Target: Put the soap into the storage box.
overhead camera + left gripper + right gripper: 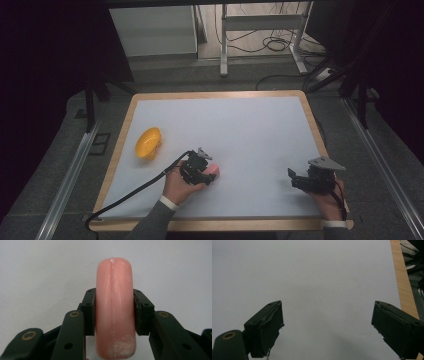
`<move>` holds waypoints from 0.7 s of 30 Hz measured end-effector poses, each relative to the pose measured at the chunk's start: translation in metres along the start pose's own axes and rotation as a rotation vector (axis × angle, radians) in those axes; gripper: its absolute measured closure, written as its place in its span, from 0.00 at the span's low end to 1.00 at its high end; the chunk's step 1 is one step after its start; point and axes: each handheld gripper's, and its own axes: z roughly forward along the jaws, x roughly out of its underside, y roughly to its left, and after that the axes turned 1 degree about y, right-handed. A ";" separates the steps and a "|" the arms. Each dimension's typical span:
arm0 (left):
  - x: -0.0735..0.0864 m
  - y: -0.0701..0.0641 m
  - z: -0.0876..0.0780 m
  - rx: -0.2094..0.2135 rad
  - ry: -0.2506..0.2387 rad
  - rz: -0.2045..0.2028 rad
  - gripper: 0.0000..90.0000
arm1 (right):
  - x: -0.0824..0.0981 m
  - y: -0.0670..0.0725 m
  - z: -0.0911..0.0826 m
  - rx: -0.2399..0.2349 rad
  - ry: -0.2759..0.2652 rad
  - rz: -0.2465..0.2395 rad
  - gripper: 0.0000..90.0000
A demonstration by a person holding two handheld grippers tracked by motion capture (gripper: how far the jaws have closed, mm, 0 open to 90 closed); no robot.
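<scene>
A pink sausage-shaped piece [114, 310] stands lengthwise between the jaws of my left gripper [114, 312], which is shut on it; both pads [89, 312] press its sides. In the high view the same pink piece [214, 170] pokes out of the left gripper [209, 174] near the table's front middle. My right gripper [295, 179] sits at the front right, open, and its two jaws [327, 330] stand wide apart over bare white surface. A yellow bowl-like object [148, 142] lies on its side at the left of the table.
The white table top [250, 130] has a wooden rim [215, 94]. The wooden edge [403, 280] runs close to the right gripper's right side. A black cable [135, 192] trails from the left gripper across the front left. Desk legs and cables stand beyond the table.
</scene>
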 end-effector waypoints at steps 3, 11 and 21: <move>0.000 0.003 -0.004 0.015 -0.004 -0.003 0.67 | 0.000 0.000 0.000 0.000 0.003 0.000 0.11; 0.001 0.009 -0.013 0.011 -0.024 -0.013 0.67 | 0.000 0.000 0.000 0.002 0.000 0.001 0.11; 0.001 0.016 -0.029 -0.003 -0.061 -0.021 0.67 | 0.001 -0.001 0.000 0.004 0.001 0.005 0.11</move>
